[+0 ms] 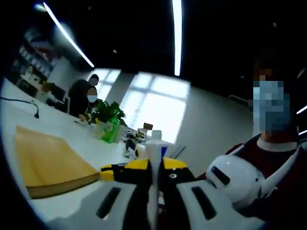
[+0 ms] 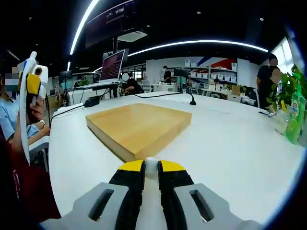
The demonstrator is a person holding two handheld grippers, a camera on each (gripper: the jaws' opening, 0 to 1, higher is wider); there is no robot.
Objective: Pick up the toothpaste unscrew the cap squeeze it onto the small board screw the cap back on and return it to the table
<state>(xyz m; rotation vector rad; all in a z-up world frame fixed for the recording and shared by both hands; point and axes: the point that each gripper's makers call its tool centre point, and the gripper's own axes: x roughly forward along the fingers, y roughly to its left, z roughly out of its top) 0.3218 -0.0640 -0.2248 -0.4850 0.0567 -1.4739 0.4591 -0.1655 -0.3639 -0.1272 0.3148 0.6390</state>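
Table (image 2: 249, 143) carries the wooden board (image 2: 139, 127), lying flat and near, ready to take the paste. Left gripper (image 1: 153, 179) pinches the toothpaste tube (image 1: 154, 158) upright, neck exposed, well above the table. Right gripper (image 2: 151, 167) clamps a small white cap (image 2: 151, 165) between its yellow tips, apparently unscrewed and kept aside for refitting after squeezing.

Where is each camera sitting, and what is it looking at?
Left gripper view: rides the left gripper, whose jaws pinch the toothpaste tube; faces the windows and the person's sleeve.
Right gripper view: rides the right gripper, pinching the small white cap; faces across the white table into the office.
Shared: the wooden board, the table, and the left gripper, at the right view's left edge.
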